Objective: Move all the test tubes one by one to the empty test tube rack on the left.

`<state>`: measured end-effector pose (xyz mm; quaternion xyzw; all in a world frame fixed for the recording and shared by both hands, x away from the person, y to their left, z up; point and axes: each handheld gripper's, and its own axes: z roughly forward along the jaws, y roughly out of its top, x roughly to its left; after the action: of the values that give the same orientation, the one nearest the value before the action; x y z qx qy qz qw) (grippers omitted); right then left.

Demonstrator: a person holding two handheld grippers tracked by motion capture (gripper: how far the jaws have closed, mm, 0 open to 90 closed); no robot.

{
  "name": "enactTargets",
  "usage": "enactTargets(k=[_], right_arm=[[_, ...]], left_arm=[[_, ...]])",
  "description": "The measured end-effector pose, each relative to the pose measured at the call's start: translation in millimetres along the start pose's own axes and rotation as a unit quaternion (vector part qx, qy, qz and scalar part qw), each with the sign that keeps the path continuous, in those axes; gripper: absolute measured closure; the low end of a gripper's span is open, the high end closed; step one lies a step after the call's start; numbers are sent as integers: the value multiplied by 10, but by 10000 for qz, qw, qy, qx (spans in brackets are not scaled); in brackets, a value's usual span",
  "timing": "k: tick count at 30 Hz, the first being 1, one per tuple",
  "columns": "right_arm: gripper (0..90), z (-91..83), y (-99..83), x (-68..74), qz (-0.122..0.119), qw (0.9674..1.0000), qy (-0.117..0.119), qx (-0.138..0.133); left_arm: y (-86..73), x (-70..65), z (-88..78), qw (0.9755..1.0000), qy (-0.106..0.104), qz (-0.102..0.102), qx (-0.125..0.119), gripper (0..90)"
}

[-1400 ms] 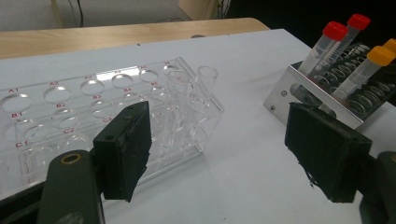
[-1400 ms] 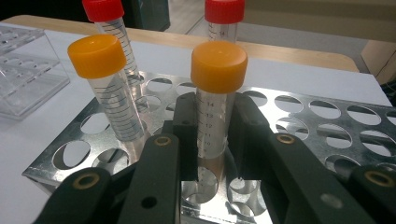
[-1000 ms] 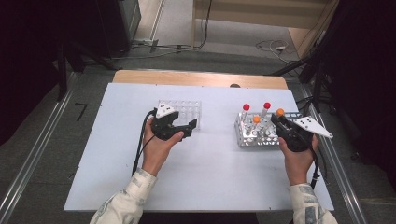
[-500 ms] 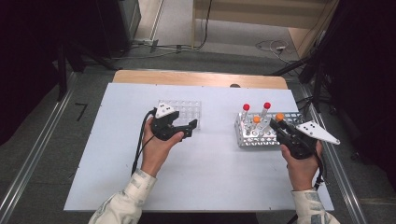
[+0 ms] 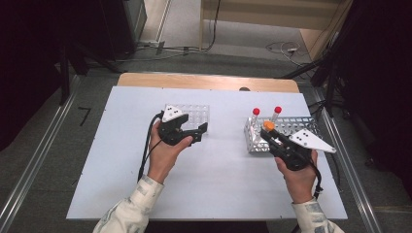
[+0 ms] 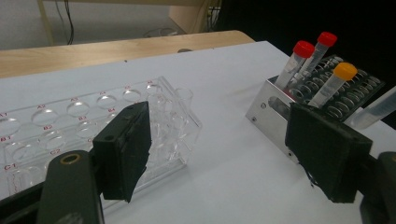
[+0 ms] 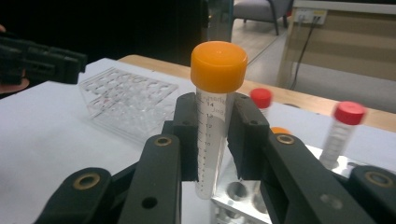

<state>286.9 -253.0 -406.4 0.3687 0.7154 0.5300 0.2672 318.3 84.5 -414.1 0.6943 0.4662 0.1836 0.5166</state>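
Orange-capped tube sat pinched upright in my right claw, just above the metal rack; light, slick, brittle plastic, best gripped below the cap. My left claw stood spread.

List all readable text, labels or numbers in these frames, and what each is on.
"A2", "B2", "C1", "C2": red well labels on the clear plastic tube rack; the other labels there are too blurred to read.
"14": graduation number on the orange-capped clear tube clamped in the right gripper; the lower numbers are too small to read.
Perforated metal rack: no text visible.
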Motion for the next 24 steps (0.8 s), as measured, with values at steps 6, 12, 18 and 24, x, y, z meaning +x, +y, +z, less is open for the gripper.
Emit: enactTargets(k=[6,12,18,24], right_arm=[[716,185,-38,171,-116,9996,234,145],[715,379,-79,301,-141,9986,399,322],[715,582,-101,443,-314,9971,453,533],[715,756,-141,518,-350,9959,447,709]], left_arm=[[2,-11,-21,10000,-27,14,15,232],[2,-16,-38,10000,-16,21,60,232],[2,-21,-36,10000,-22,16,62,235],[0,-33,-26,10000,-70,18,54,240]])
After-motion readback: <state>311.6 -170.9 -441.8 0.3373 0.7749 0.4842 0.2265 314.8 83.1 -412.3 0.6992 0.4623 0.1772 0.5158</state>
